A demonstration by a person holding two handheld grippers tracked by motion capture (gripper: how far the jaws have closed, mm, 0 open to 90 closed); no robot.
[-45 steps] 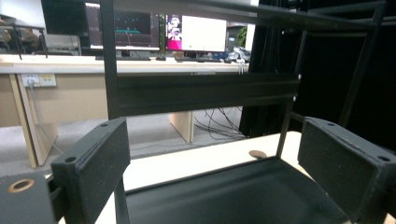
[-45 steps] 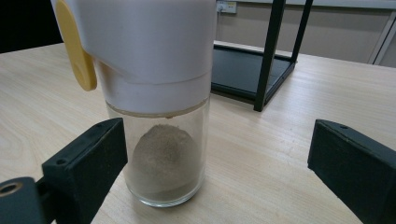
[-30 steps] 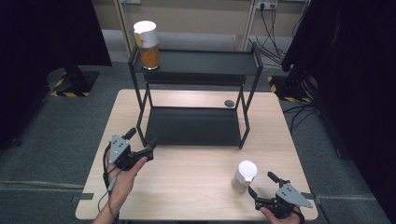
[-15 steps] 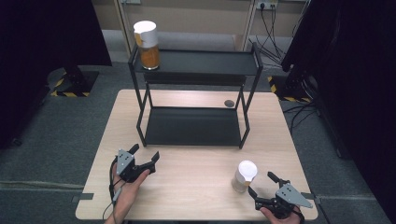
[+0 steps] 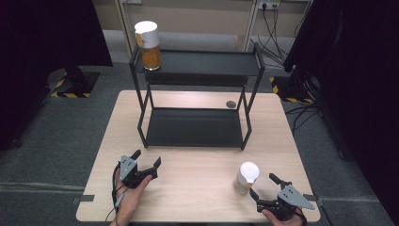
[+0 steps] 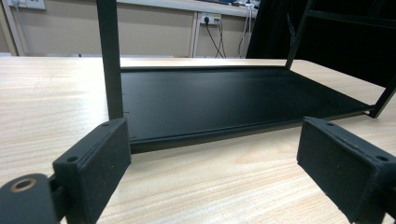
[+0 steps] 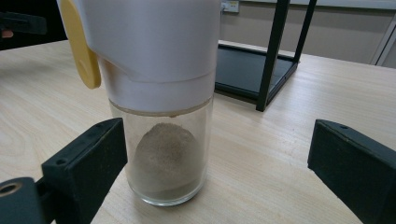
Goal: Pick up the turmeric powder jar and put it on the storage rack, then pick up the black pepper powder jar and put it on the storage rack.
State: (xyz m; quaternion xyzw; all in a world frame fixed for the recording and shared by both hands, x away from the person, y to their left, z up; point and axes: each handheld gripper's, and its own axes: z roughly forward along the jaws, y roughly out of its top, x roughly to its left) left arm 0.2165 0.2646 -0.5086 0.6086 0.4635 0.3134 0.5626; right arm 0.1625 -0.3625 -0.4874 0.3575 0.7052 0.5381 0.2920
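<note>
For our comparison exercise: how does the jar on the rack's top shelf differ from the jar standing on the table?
The glass jar with orange contents stands on the black metal rack's top shelf, while the glass jar with pale grey-brown powder stands on the light wooden table. The orange jar looks well filled; the powder jar holds just a low mound. The powder jar stands just ahead of the open right tongs; the orange jar is far from either. Both are upright with white lids.

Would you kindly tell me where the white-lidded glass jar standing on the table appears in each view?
High view: white-lidded jar at lower right, just ahead of the right gripper.
Left gripper view: not in it.
Right gripper view: left of centre, before the open jaws.
Shared landmark: the black rack.
</note>
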